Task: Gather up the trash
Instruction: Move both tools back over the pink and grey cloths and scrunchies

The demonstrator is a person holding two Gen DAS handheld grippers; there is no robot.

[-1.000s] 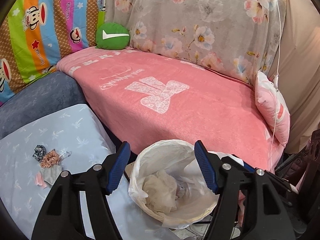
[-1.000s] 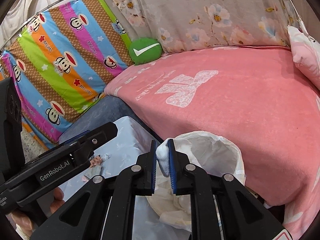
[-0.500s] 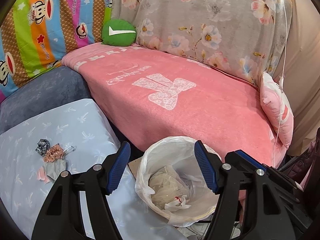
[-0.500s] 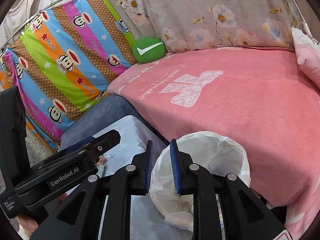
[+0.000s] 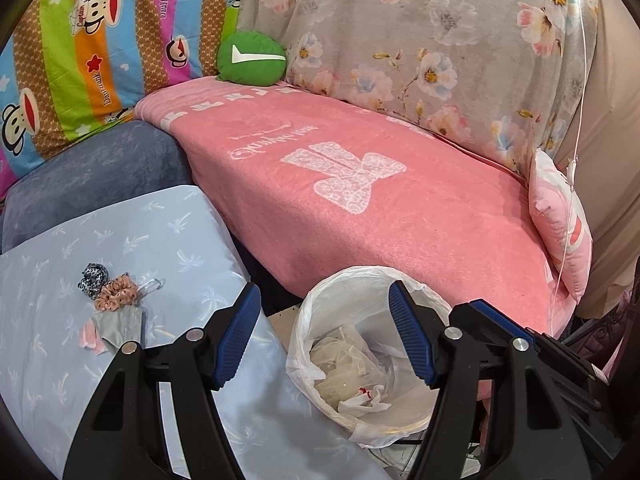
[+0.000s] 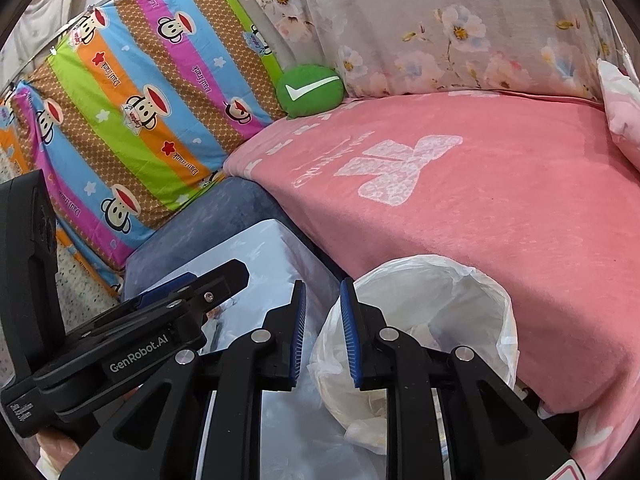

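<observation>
A bin with a white plastic liner [image 5: 304,340] stands on the floor between the pale blue table and the pink sofa. Crumpled wrappers and a white tissue with a red spot [image 5: 362,398] lie inside it. My left gripper [image 5: 322,292] hangs open over the bin's near left rim, nothing between its blue pads. My right gripper [image 6: 323,286] is open by a narrow gap and empty, just left of the bin [image 6: 460,292]. The left gripper [image 6: 200,284] also shows at the left of the right wrist view.
Scrunchies [image 5: 108,292] and a small grey cloth [image 5: 120,324] lie on the pale blue table cover [image 5: 48,360]. Behind the bin runs the pink blanket on the sofa [image 5: 360,208], with a green cushion [image 5: 252,60] and a pink pillow [image 5: 560,216].
The right gripper opened slightly and let go of the white tissue, which now lies in the bin. Both hands stayed nearly still.
</observation>
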